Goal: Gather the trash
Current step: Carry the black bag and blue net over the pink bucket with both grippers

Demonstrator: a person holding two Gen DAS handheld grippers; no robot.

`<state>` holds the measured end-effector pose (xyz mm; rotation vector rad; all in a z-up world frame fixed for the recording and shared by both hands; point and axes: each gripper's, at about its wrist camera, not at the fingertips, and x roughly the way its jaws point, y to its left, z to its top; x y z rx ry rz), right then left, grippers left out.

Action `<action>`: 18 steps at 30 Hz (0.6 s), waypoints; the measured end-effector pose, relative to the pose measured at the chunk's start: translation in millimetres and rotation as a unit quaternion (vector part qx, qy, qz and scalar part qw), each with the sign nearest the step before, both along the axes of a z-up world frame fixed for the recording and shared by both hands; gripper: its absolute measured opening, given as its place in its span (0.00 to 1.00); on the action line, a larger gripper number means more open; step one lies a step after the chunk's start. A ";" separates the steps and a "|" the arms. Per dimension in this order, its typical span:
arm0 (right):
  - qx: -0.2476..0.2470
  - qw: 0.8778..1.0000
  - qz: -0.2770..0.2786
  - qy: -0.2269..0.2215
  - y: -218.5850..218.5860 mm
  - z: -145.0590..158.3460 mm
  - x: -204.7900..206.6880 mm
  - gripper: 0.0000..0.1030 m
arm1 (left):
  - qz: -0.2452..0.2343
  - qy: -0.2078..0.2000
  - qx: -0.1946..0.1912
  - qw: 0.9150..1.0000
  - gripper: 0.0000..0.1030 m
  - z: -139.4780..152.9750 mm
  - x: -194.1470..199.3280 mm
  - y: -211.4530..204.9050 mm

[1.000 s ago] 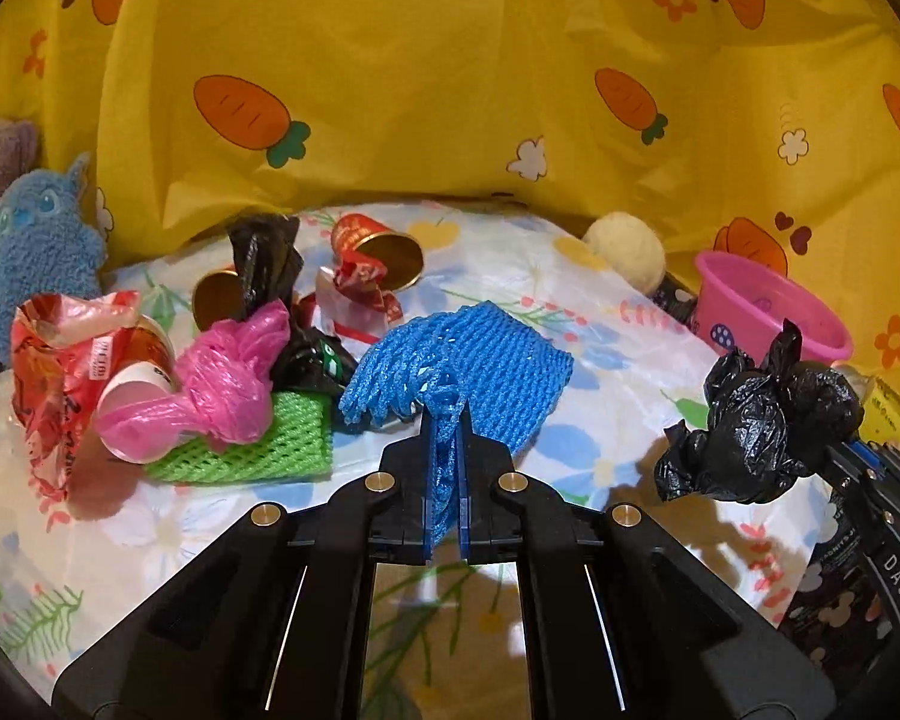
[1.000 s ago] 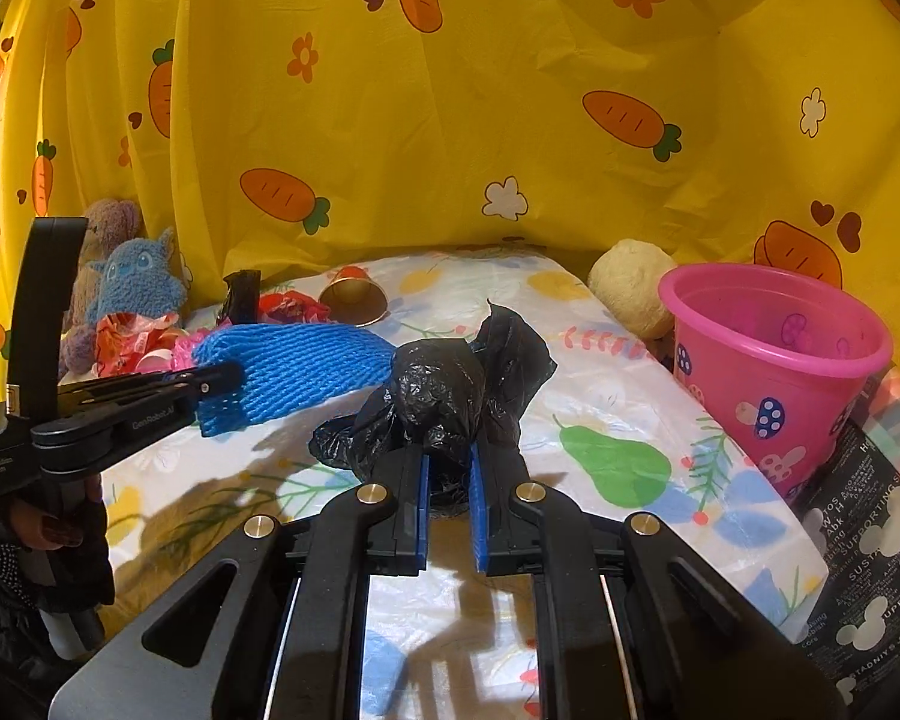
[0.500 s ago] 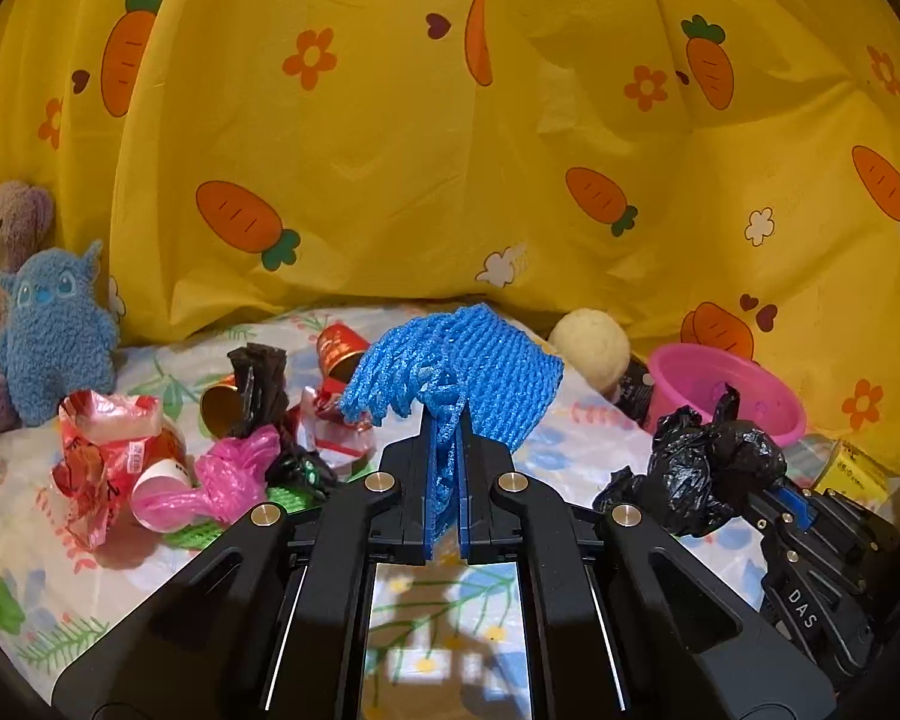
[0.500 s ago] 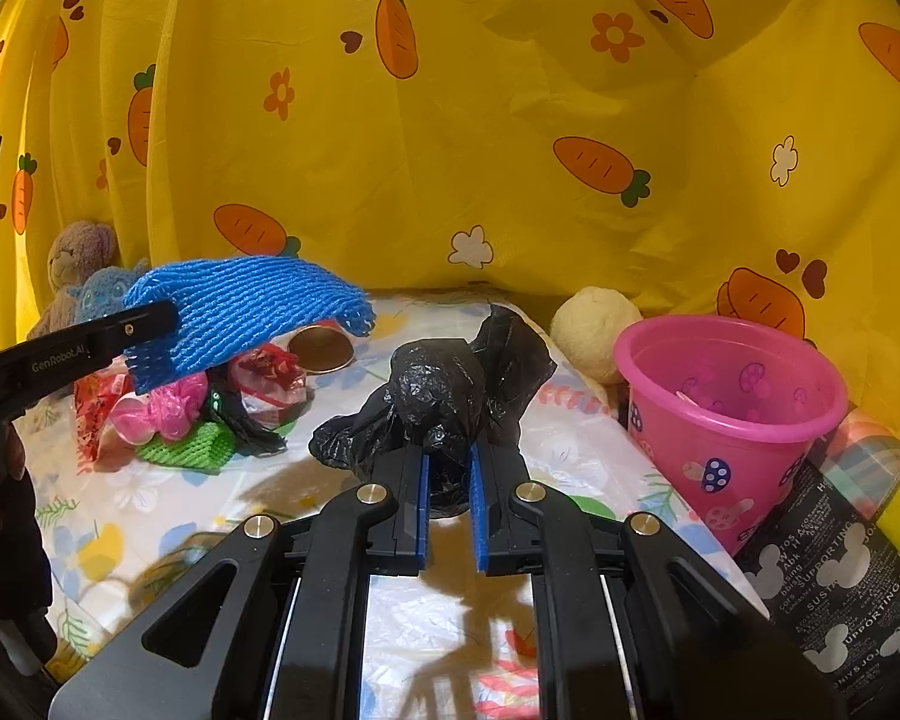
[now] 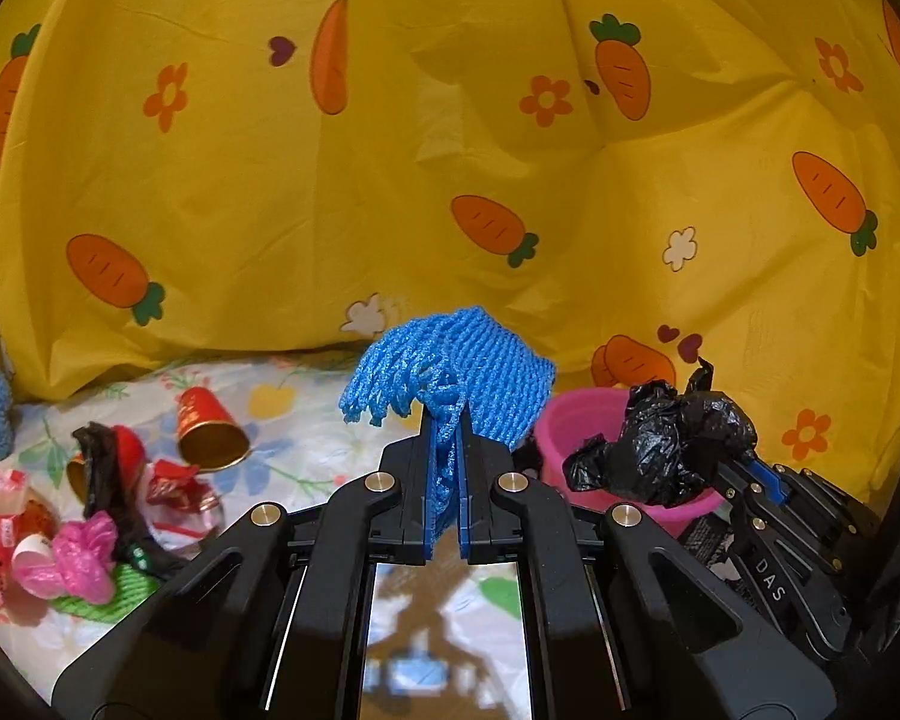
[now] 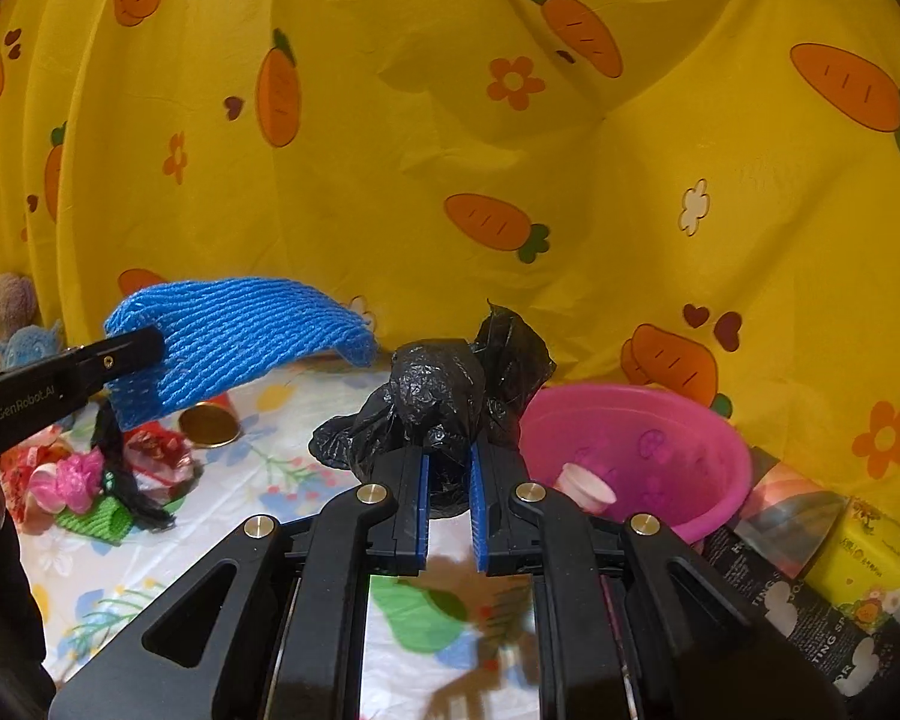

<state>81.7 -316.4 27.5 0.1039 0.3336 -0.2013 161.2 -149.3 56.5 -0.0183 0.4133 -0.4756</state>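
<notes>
Blue foam net [image 5: 456, 372] pinched in left tongs [image 5: 447, 480]; right tongs [image 6: 448, 480] clamp black bag [image 6: 444, 396].

Home play corner, prob. a kid's room: yellow carrot-print fabric backdrop [image 6: 390, 138], fruit-print plastic table cover [image 5: 306, 420], blue plush toy [image 6: 27, 342] w/ brown teddy bear [image 6: 6, 306] at left edge.

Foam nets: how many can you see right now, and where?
2. The blue foam net is pinched in the left gripper, lifted above the table. The green foam net lies in the trash pile, partly under a pink bag. More may be buried.
</notes>
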 end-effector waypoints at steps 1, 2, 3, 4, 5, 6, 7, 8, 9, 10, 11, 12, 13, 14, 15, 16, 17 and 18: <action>-0.004 1.000 -0.013 -0.002 -8.6 1.4 2.4 0.12 | -0.007 -0.004 -0.002 1.000 0.04 0.5 2.9 -10.8; -0.005 1.000 -0.023 -0.003 -16.1 1.8 4.3 0.12 | -0.016 -0.008 -0.005 1.000 0.04 0.4 5.9 -22.1; -0.003 0.999 -0.032 -0.004 -23.4 2.1 6.7 0.12 | -0.023 -0.010 -0.005 1.000 0.04 -0.3 9.4 -33.8; 0.000 0.999 -0.041 -0.004 -30.8 1.6 9.1 0.12 | -0.030 -0.011 -0.006 0.999 0.05 -1.3 12.6 -44.9; 0.006 0.999 -0.050 -0.003 -39.0 0.1 11.6 0.12 | -0.042 -0.010 -0.008 0.999 0.04 -3.1 16.3 -55.9; 0.012 0.998 -0.057 -0.002 -45.7 -1.7 14.2 0.12 | -0.054 -0.007 -0.009 0.998 0.05 -5.7 20.1 -66.2; 0.016 0.998 -0.062 0.000 -51.3 -3.6 16.0 0.12 | -0.063 -0.004 -0.004 0.998 0.05 -9.3 23.8 -76.7; 0.020 0.997 -0.068 0.003 -56.5 -6.5 18.4 0.12 | -0.066 -0.004 0.002 0.998 0.05 -13.4 27.3 -85.9; 0.022 0.997 -0.072 0.005 -60.9 -8.8 20.3 0.12 | -0.070 -0.002 0.006 0.998 0.05 -17.4 31.4 -93.9; 0.023 0.997 -0.078 0.008 -65.0 -11.2 22.1 0.12 | -0.076 0.002 0.009 0.997 0.05 -22.0 36.2 -100.4; 0.025 0.996 -0.083 0.011 -69.6 -14.0 24.4 0.12 | -0.080 0.009 0.010 0.997 0.05 -26.4 41.3 -105.6; 0.026 0.996 -0.086 0.013 -72.4 -16.0 26.3 0.12 | -0.083 0.018 0.008 0.996 0.05 -30.7 46.4 -109.8; 0.027 0.996 -0.089 0.016 -75.4 -18.3 28.3 0.12 | -0.088 0.027 0.006 0.996 0.05 -34.9 51.2 -113.4; 0.025 0.995 -0.092 0.019 -77.3 -20.4 30.3 0.12 | -0.094 0.035 0.003 0.995 0.05 -38.8 55.1 -116.3; 0.023 0.995 -0.096 0.022 -79.4 -22.4 32.5 0.12 | -0.097 0.041 0.001 0.994 0.05 -42.7 58.3 -119.0; 0.023 0.995 -0.099 0.024 -82.2 -24.6 33.9 0.12 | -0.099 0.045 0.003 0.994 0.05 -46.3 60.4 -121.7; 0.024 0.994 -0.101 0.026 -84.8 -26.3 34.6 0.12 | -0.100 0.046 0.005 0.994 0.05 -49.9 62.3 -123.7; 0.025 0.994 -0.103 0.026 -87.4 -27.7 35.6 0.12 | -0.101 0.049 0.006 0.994 0.05 -53.2 64.1 -125.2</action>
